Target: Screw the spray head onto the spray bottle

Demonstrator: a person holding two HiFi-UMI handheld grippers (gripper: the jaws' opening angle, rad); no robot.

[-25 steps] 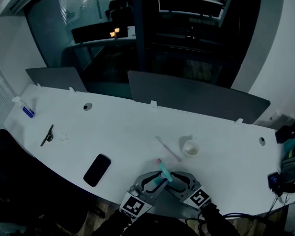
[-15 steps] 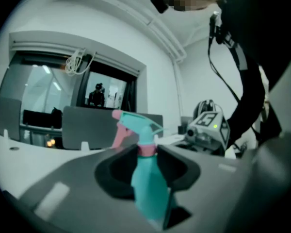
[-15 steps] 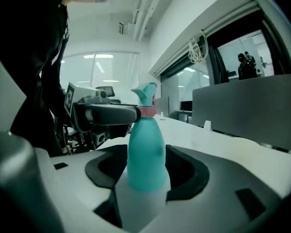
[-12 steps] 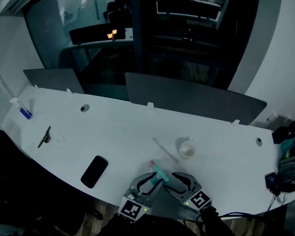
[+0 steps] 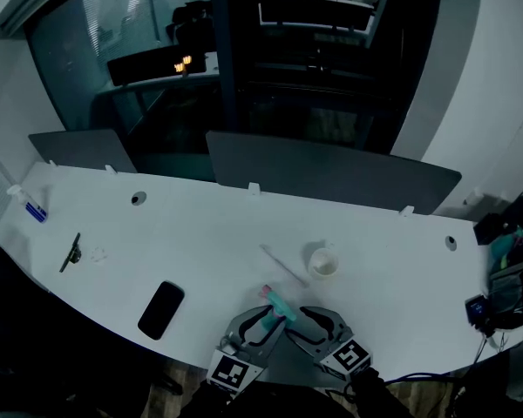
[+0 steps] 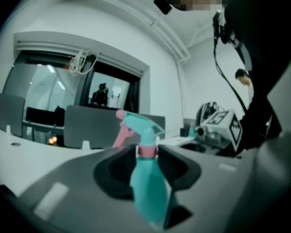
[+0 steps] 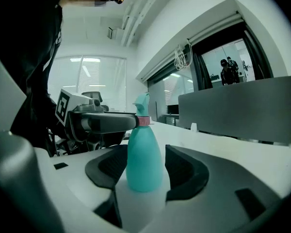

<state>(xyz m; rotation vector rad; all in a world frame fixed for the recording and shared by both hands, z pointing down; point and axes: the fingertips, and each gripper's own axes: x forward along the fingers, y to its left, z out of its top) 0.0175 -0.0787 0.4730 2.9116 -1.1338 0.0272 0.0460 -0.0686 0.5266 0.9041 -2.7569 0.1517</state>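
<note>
A teal spray bottle (image 5: 281, 306) with a pink collar and pink trigger is held between both grippers at the near edge of the white desk (image 5: 200, 233). In the left gripper view my left gripper (image 6: 147, 152) is shut on the pink collar (image 6: 147, 151) under the spray head (image 6: 136, 125), which is seated on the bottle's neck. My right gripper (image 7: 144, 166) is shut on the bottle's rounded body (image 7: 144, 161), which stands upright. From the right gripper view the left gripper's fingers (image 7: 106, 123) reach in from the left at the collar. In the head view the two grippers, left (image 5: 268, 315) and right (image 5: 300, 320), face each other.
A white cup (image 5: 322, 262) and a thin white rod (image 5: 283, 265) lie just beyond the bottle. A black phone (image 5: 161, 309) lies to the left, a dark tool (image 5: 70, 252) farther left. Grey divider panels (image 5: 331, 174) line the desk's far edge. Cables and devices (image 5: 506, 286) crowd the right end.
The head view has shifted, so the desk sits a little lower and to the left in the picture. Both grippers keep their hold on the bottle and have hardly moved.
</note>
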